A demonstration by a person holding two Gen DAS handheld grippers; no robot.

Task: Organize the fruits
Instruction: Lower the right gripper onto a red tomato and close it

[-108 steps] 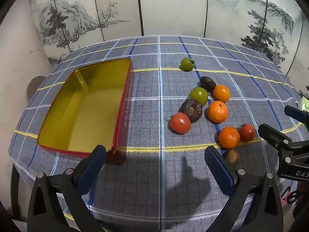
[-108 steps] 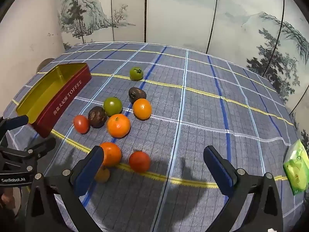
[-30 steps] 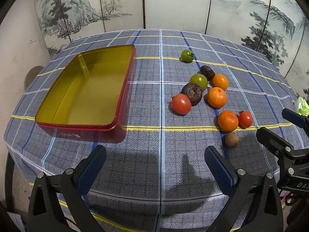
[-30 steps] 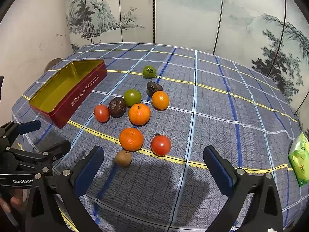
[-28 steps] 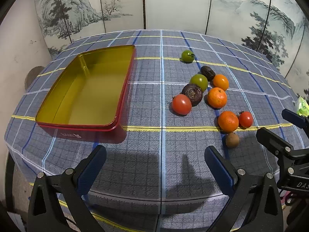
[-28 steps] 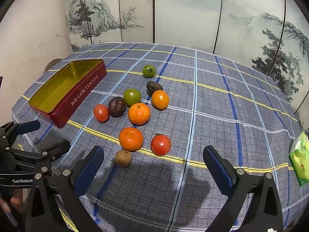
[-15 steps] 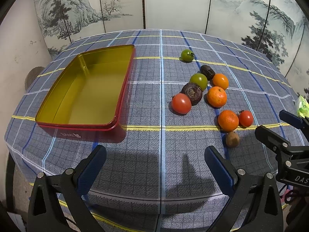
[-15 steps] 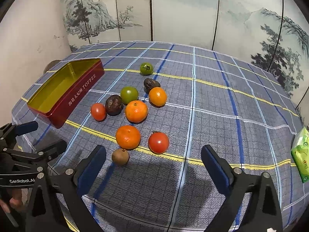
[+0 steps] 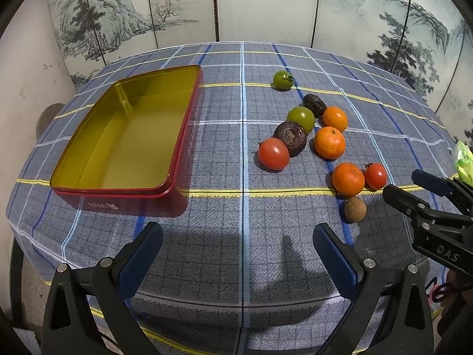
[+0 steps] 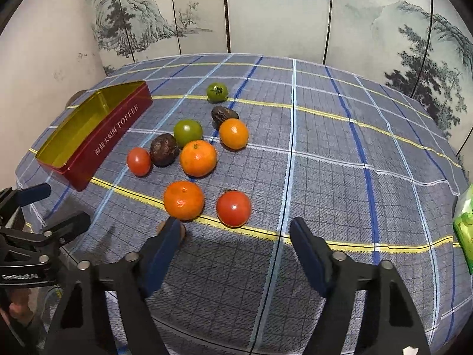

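red tomato just beyond right claw

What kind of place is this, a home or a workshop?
Probably a home room: a table under a plaid cloth, a painted folding screen behind it, and fruit beside a toffee tin.

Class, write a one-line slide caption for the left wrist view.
Open left gripper above a checked tablecloth, empty tin to the left, nine loose fruits to the right.
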